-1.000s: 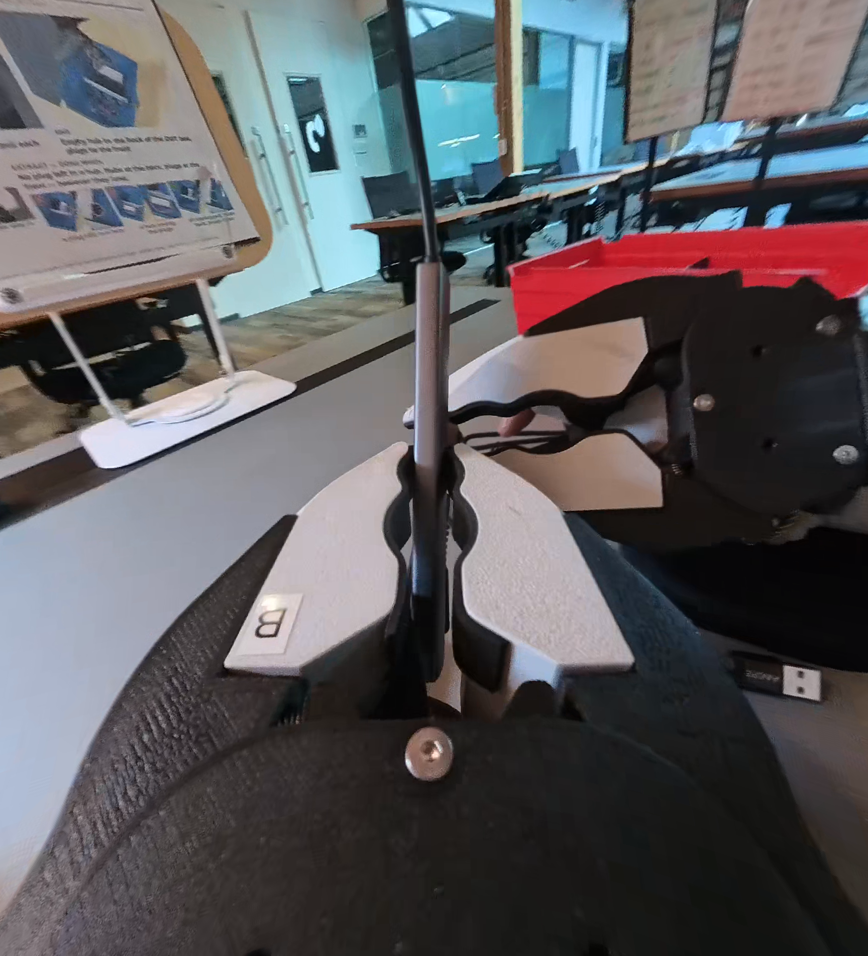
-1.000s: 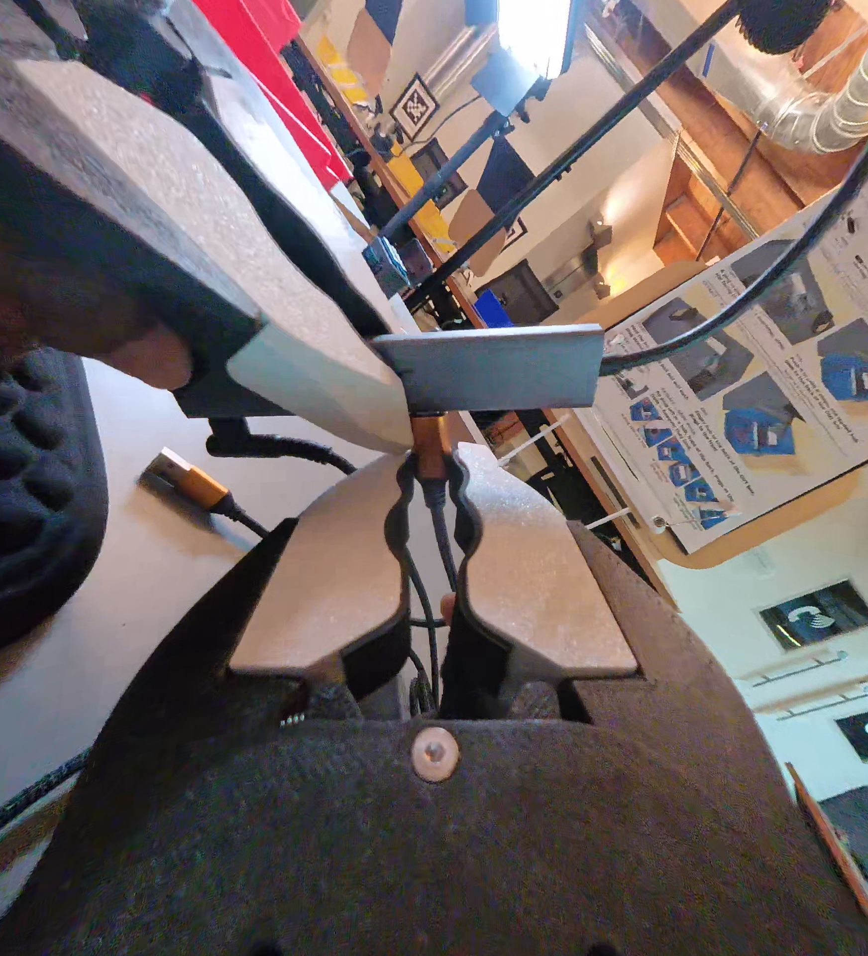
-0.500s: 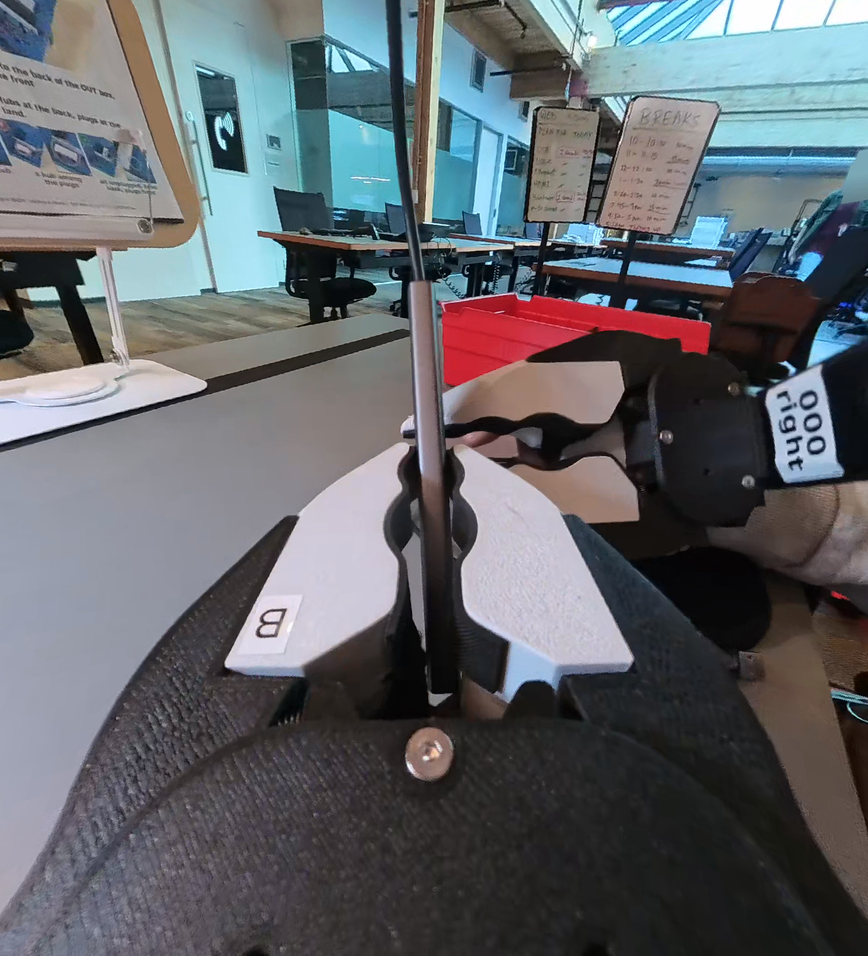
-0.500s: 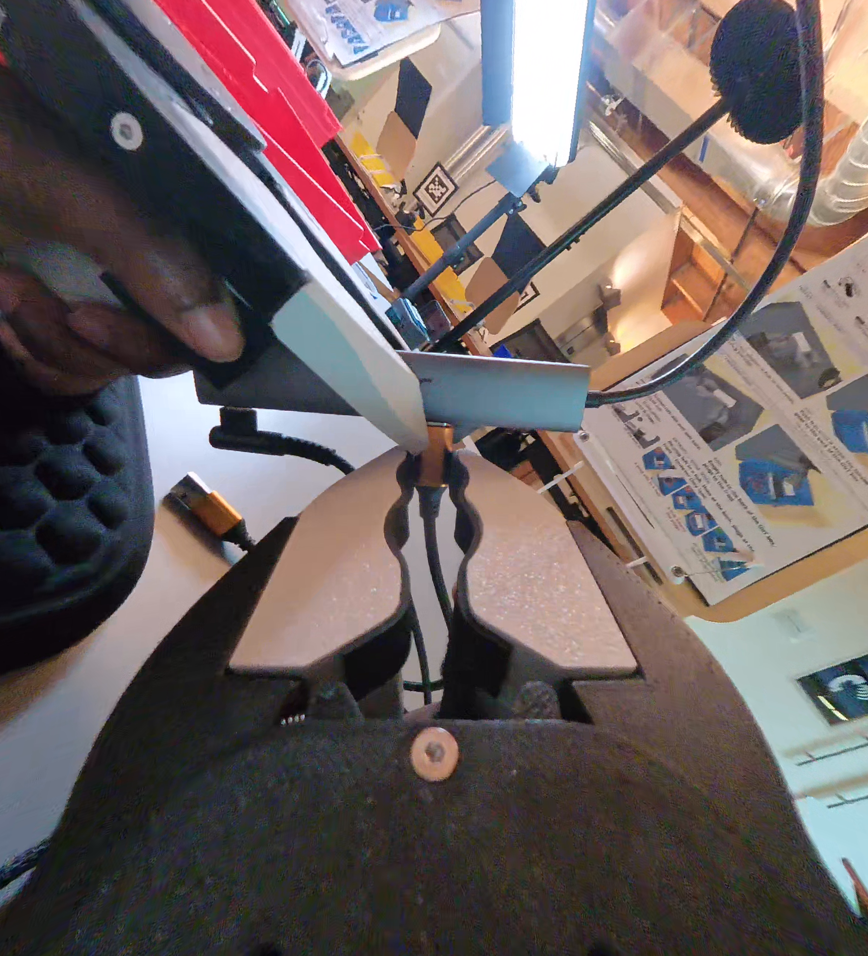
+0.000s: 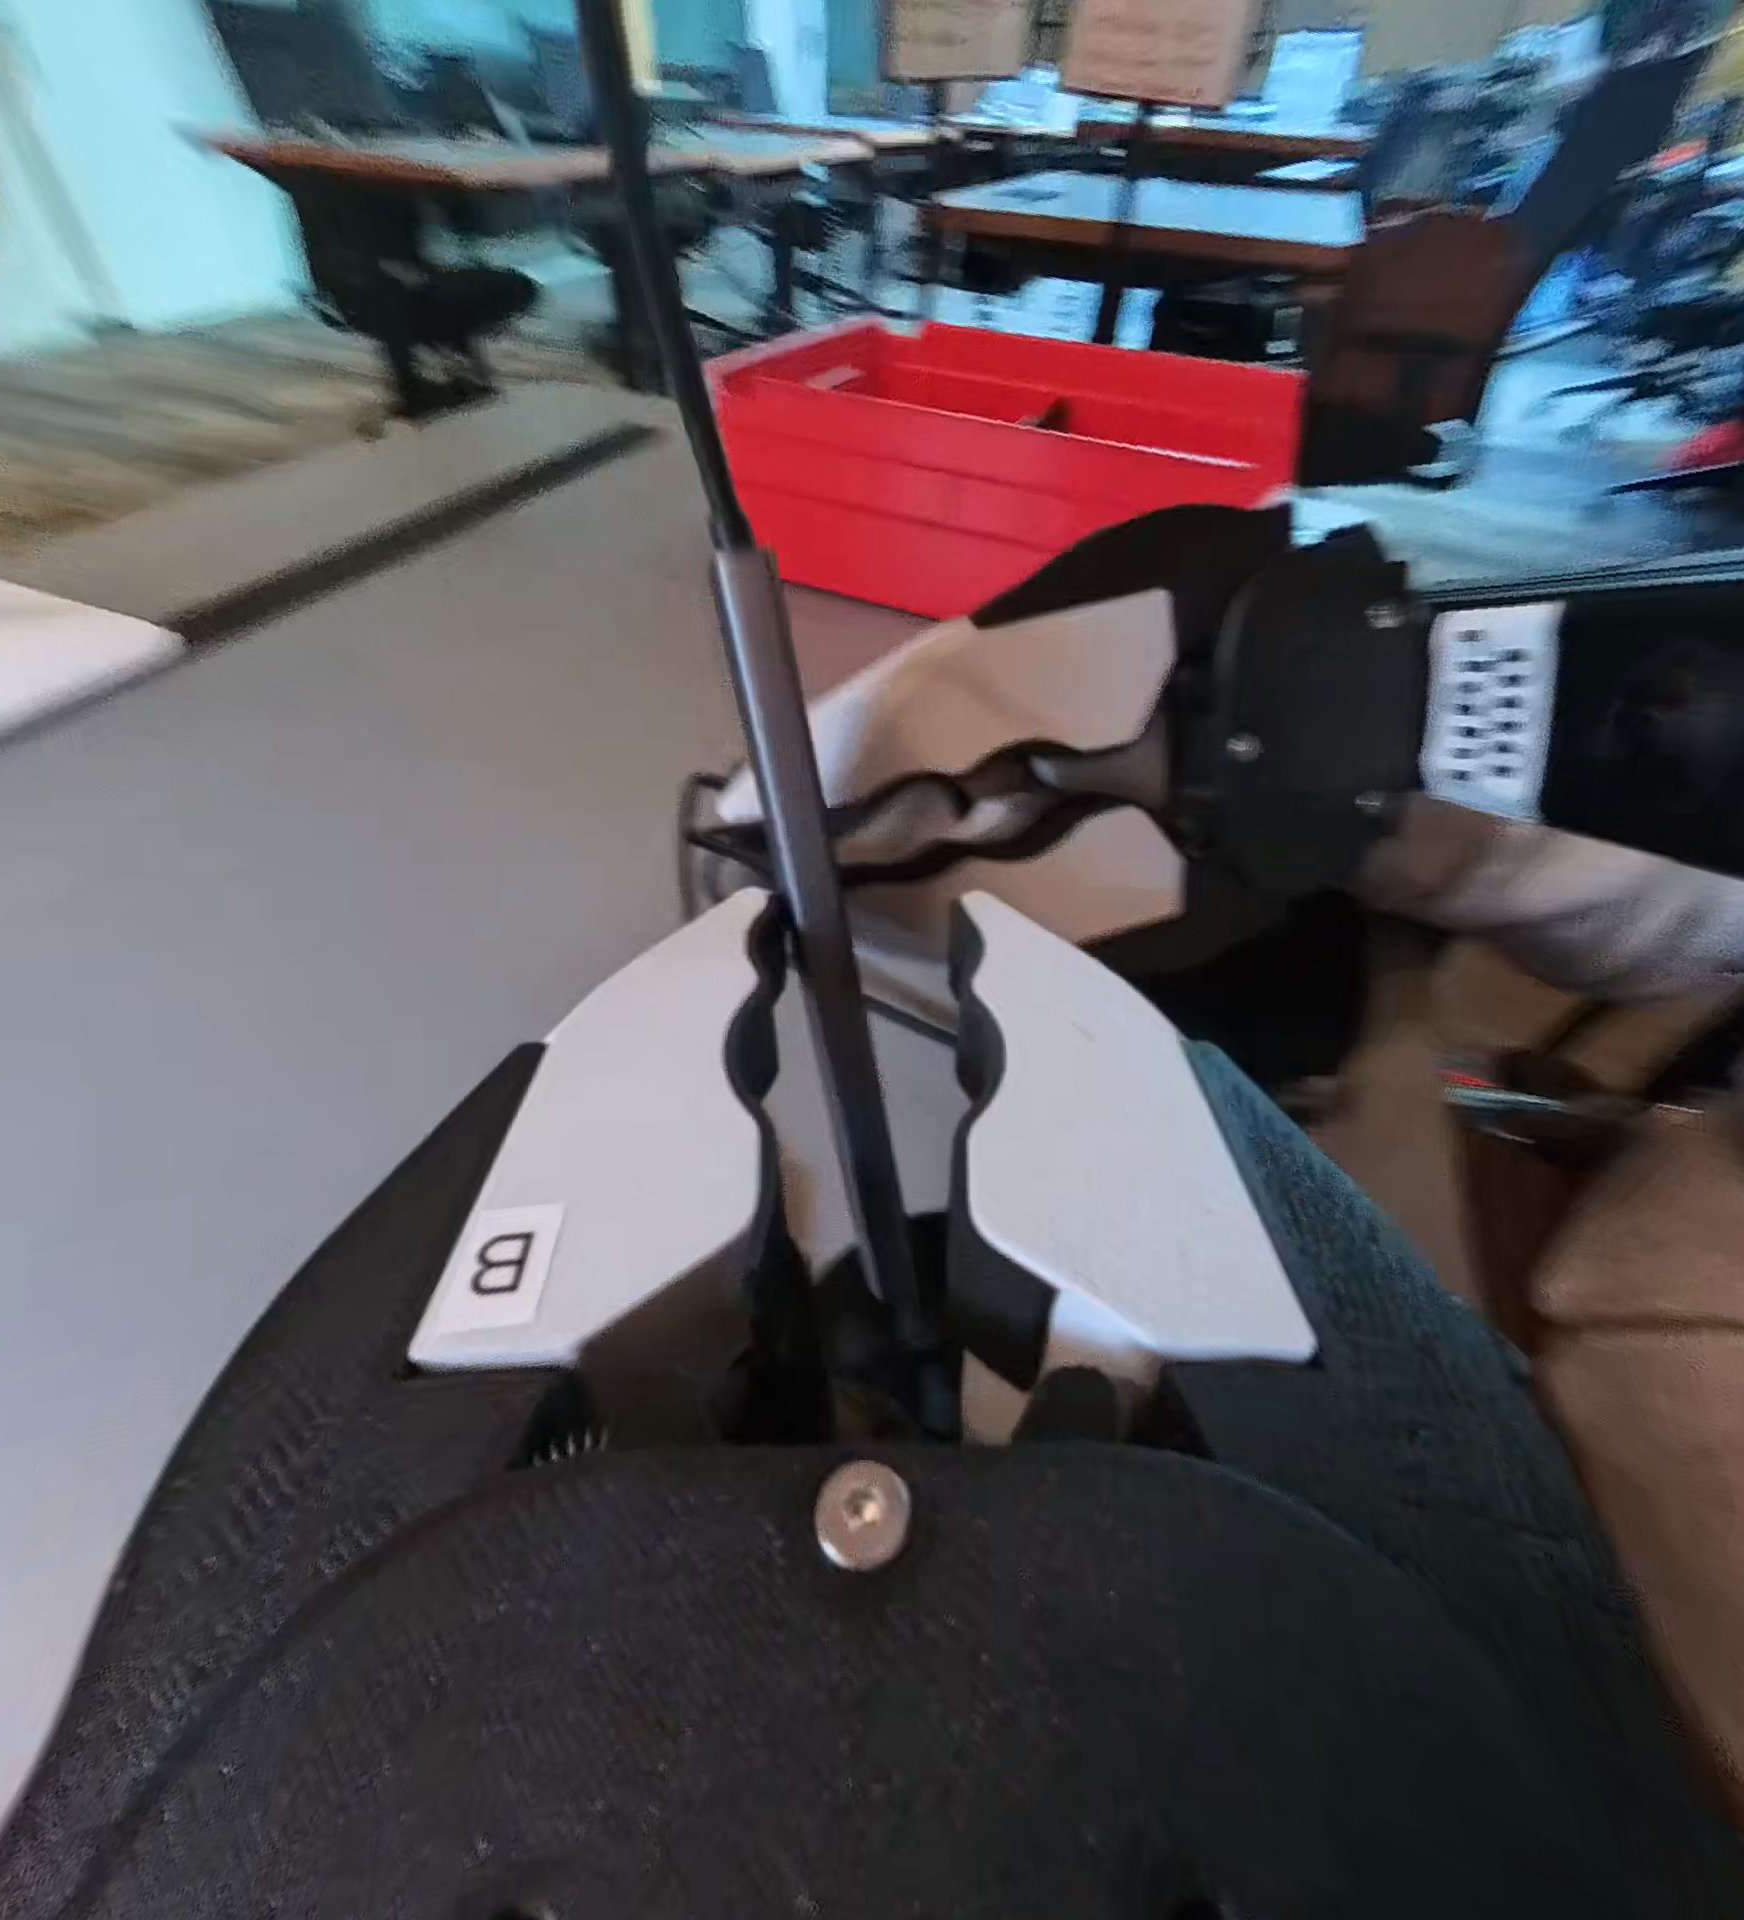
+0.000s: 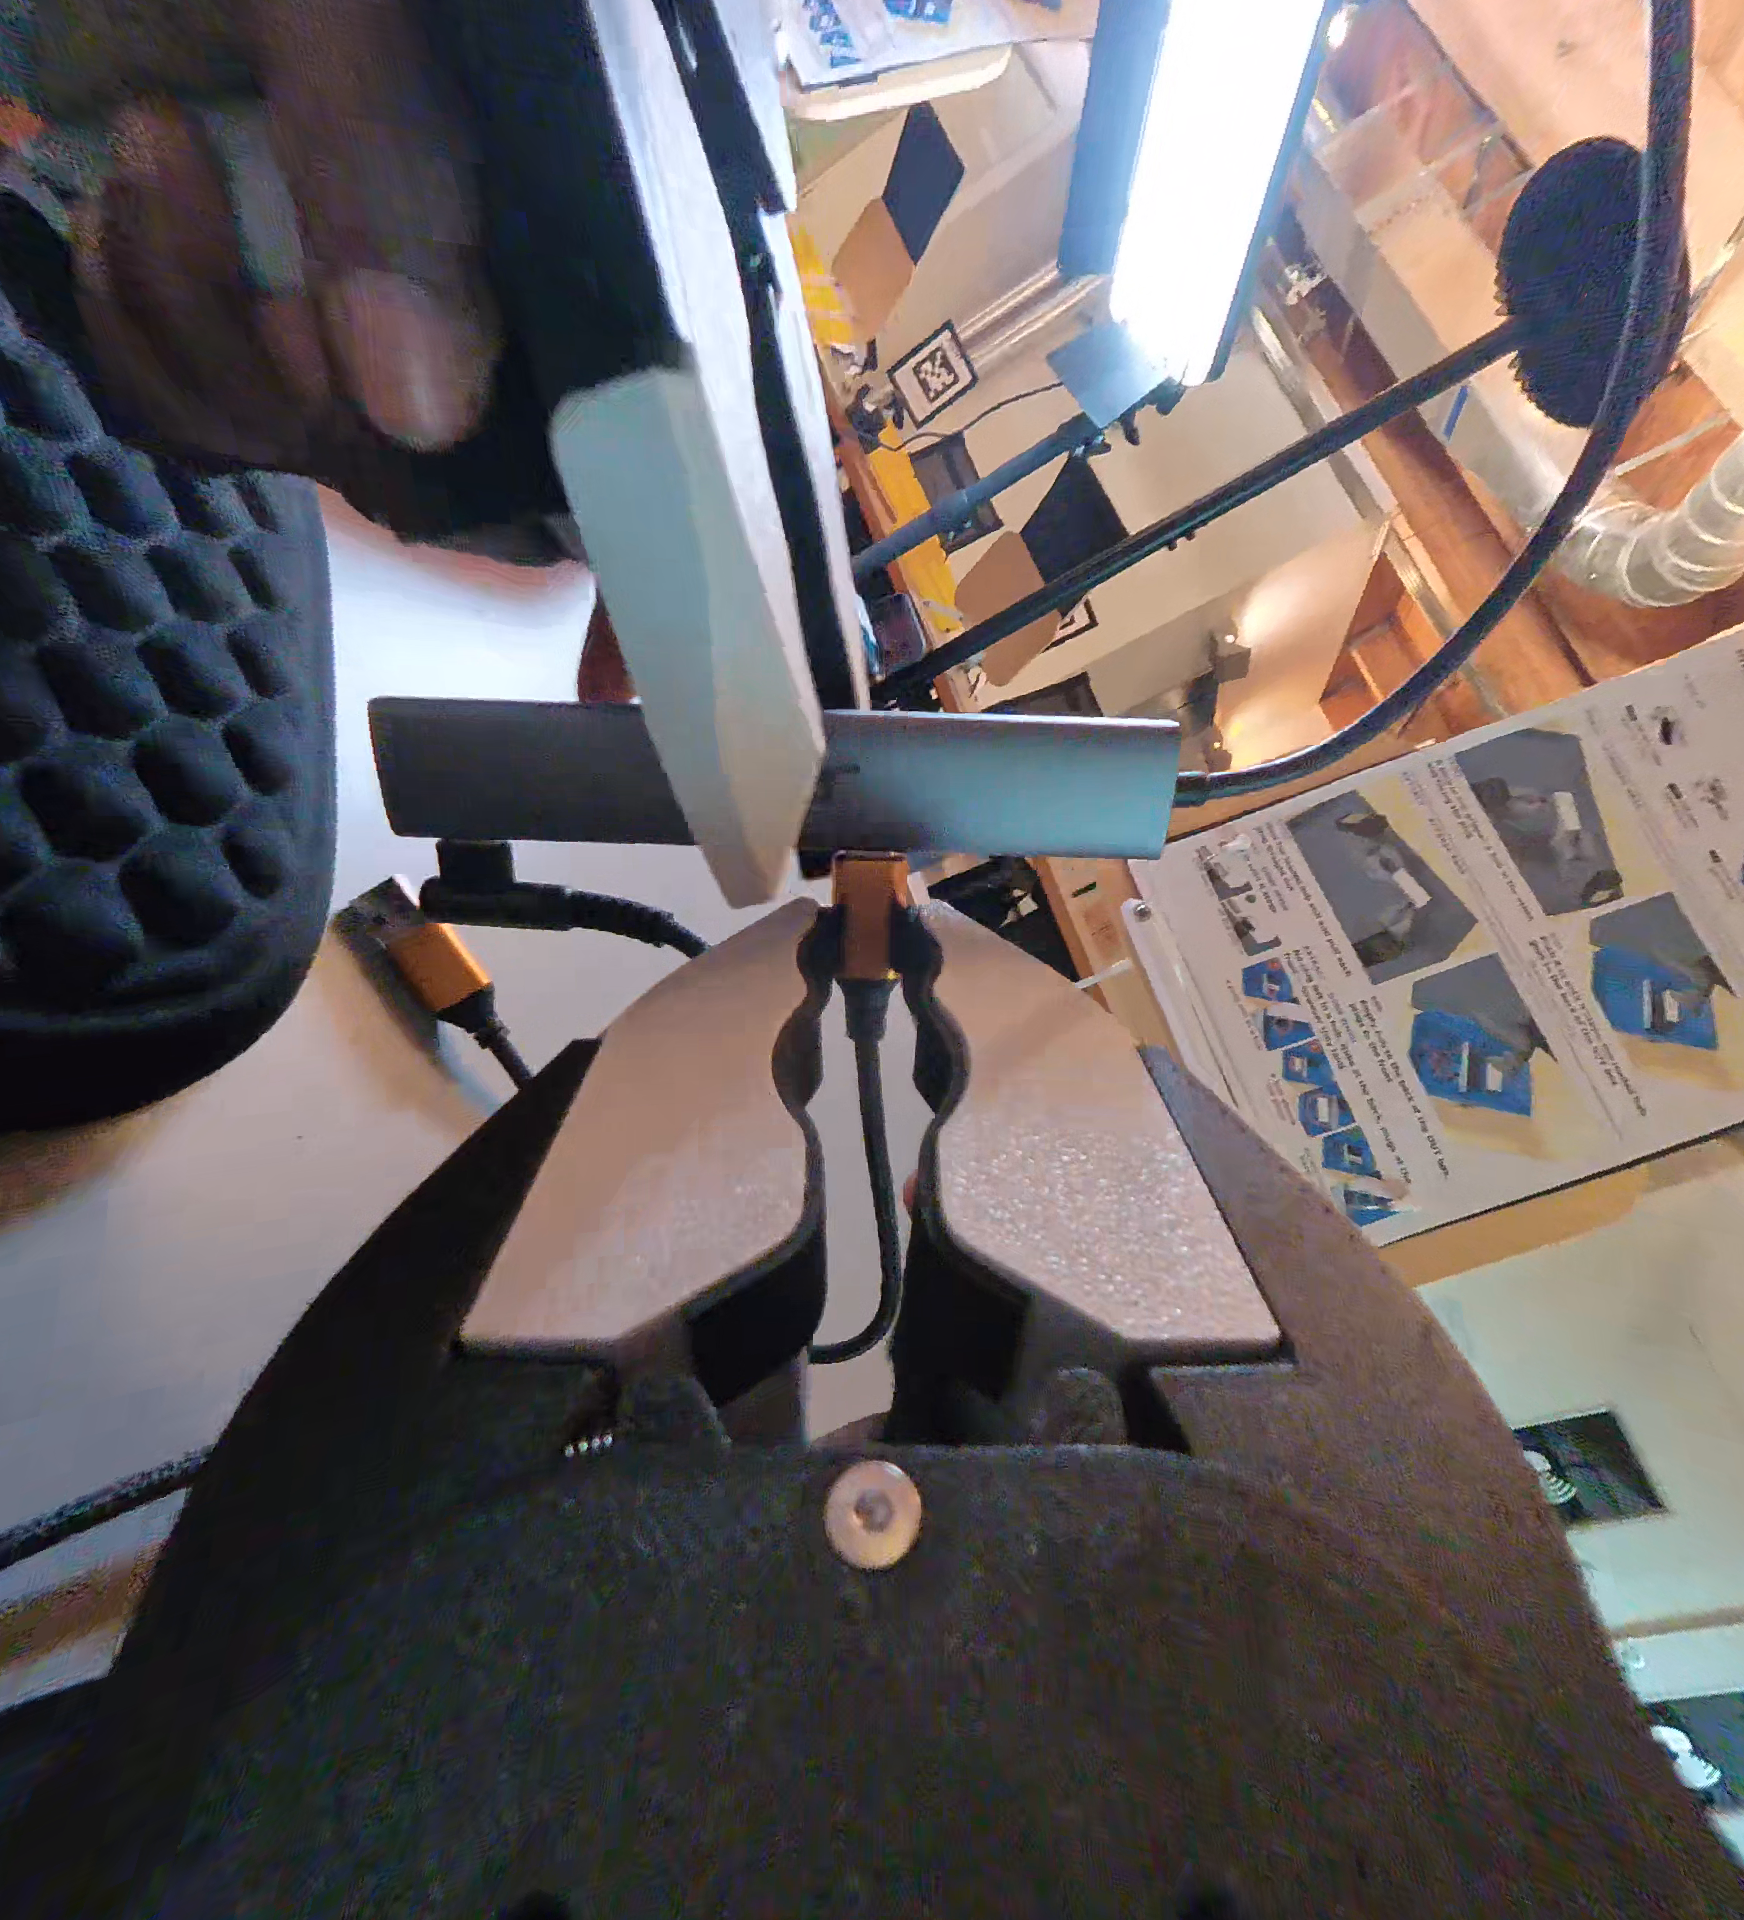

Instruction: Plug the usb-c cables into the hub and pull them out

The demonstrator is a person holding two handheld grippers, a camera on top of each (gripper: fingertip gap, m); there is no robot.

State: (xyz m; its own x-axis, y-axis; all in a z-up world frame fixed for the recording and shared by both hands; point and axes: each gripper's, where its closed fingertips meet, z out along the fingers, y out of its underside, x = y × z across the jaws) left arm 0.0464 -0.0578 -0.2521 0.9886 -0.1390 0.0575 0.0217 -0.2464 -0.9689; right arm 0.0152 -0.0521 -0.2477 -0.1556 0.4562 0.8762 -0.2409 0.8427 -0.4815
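Fingers of the left gripper [image 5: 863,914] now stand spread, loose around the grey hub [image 5: 795,831] at centre frame. Right gripper [image 6: 868,914] pinches the orange plug [image 6: 869,925] seated in the hub's underside.

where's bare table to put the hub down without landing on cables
The widest free patch is the grey tabletop left of the left tool, bordered by the red plastic bin beyond. It is crowded on the right: the black dimpled pad, the loose orange-sleeved plug and the black braided cable.

Slim grey hub [image 6: 1003,790] held level off the table, orange usb-c plug [image 6: 870,925] seated in its underside
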